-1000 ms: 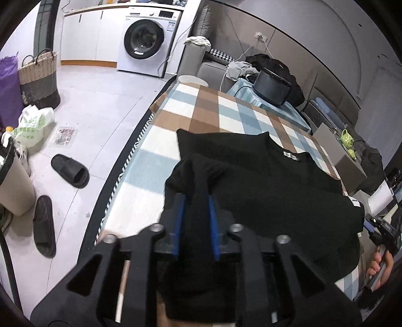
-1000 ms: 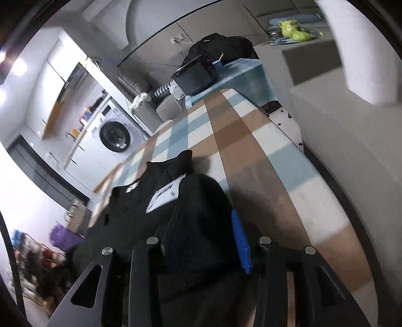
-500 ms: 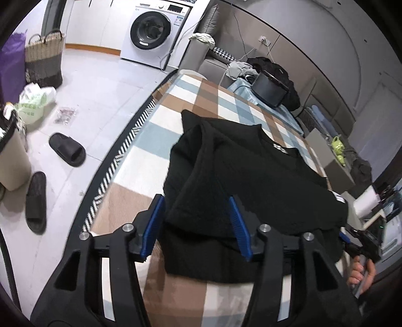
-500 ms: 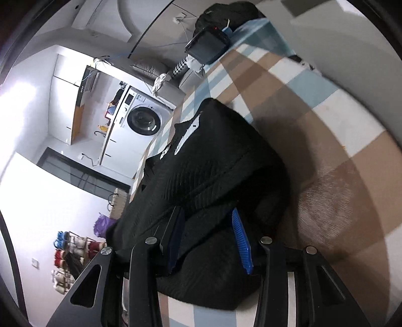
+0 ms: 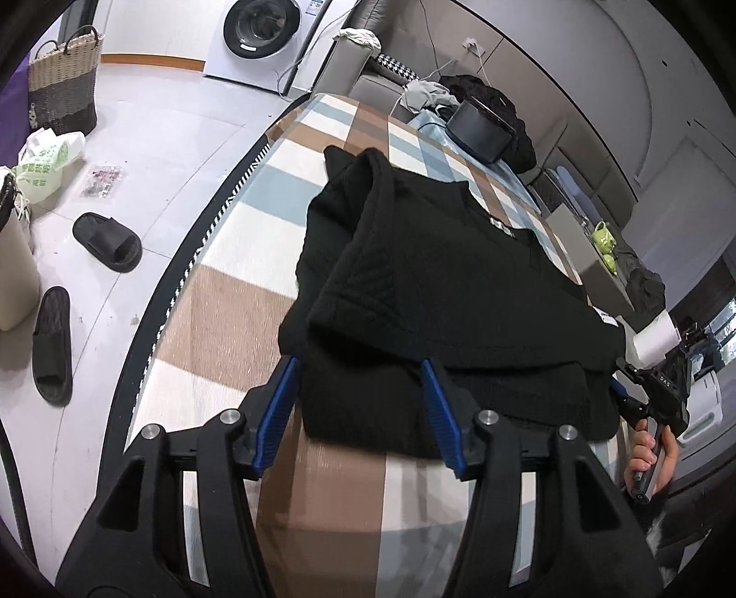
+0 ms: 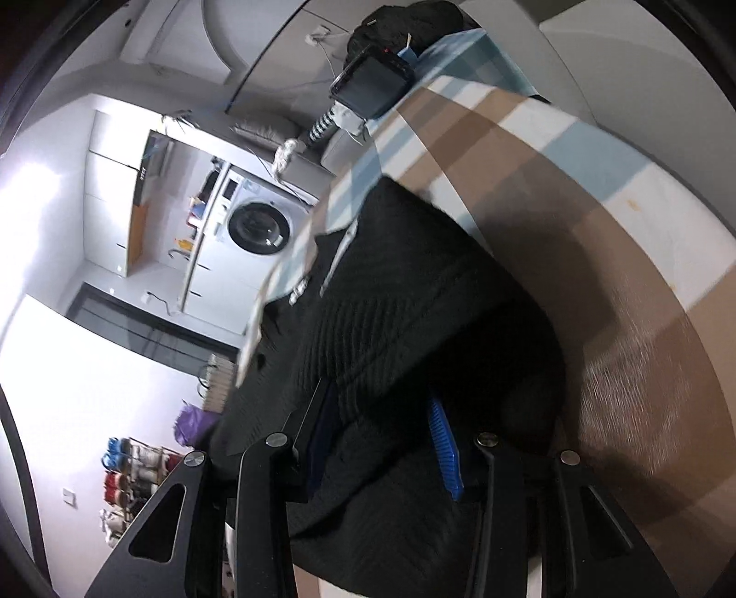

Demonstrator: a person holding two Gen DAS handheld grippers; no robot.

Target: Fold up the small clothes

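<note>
We are holding the left tool (image 5: 359, 405) over the near edge of a folded black garment (image 5: 441, 294), its blue-padded jaws standing apart with the cloth lying loose between them and neither pad pressing on it. The garment is lying on a checked brown, blue and white cloth (image 5: 221, 294) covering the desk, with one layer doubled over another and a small label showing at its neckline. At the garment's right-hand corner we are seeing the right tool (image 6: 386, 437) with its jaws closed on a thick fold of the black fabric, which is bunching up between its blue pads in the right wrist view; a hand (image 5: 651, 460) is gripping that tool's handle at the edge of the left wrist view. Down on the white floor to the left of the desk, two black slippers (image 5: 108, 239) are lying apart from each other, with a white plastic bag (image 5: 46, 165) and a woven basket (image 5: 62, 83) beyond them. Past the far end of the desk a dark box-shaped appliance (image 5: 480, 133) is sitting on a light blue surface beside a heap of dark clothes, and a white washing machine (image 5: 262, 32) is standing against the back wall.
</note>
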